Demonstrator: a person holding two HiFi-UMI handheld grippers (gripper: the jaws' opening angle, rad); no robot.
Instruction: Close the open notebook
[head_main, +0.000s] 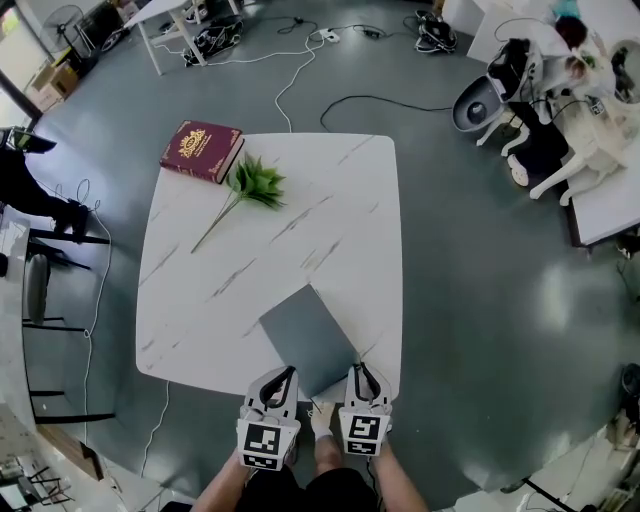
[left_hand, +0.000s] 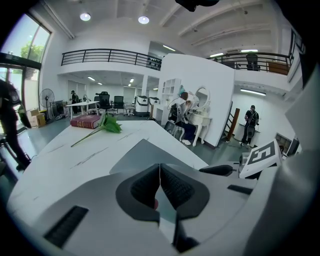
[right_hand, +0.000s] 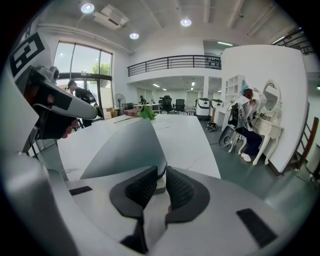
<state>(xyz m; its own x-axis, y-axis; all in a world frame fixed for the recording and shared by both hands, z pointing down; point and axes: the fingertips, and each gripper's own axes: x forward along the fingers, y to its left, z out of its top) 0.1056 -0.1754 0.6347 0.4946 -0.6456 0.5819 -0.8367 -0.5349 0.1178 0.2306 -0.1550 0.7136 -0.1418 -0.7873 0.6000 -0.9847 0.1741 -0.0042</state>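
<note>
A grey notebook (head_main: 308, 338) lies flat with its cover down, at the front edge of the white marble table (head_main: 300, 220). Both grippers hang just off that edge, side by side. My left gripper (head_main: 283, 375) sits at the notebook's near left corner, and in the left gripper view the left gripper (left_hand: 159, 167) has its pads touching with nothing between them and the notebook (left_hand: 145, 155) ahead. My right gripper (head_main: 362, 370) is at the near right corner. In the right gripper view the right gripper (right_hand: 161, 172) shows a narrow gap between its pads, with the notebook's (right_hand: 127, 147) corner in it.
A dark red book (head_main: 202, 150) lies at the table's far left corner, with a green plant sprig (head_main: 255, 185) beside it. Cables run over the grey floor behind the table. A white dressing table and stool (head_main: 570, 130) stand to the far right, and a person (head_main: 30, 185) at the left.
</note>
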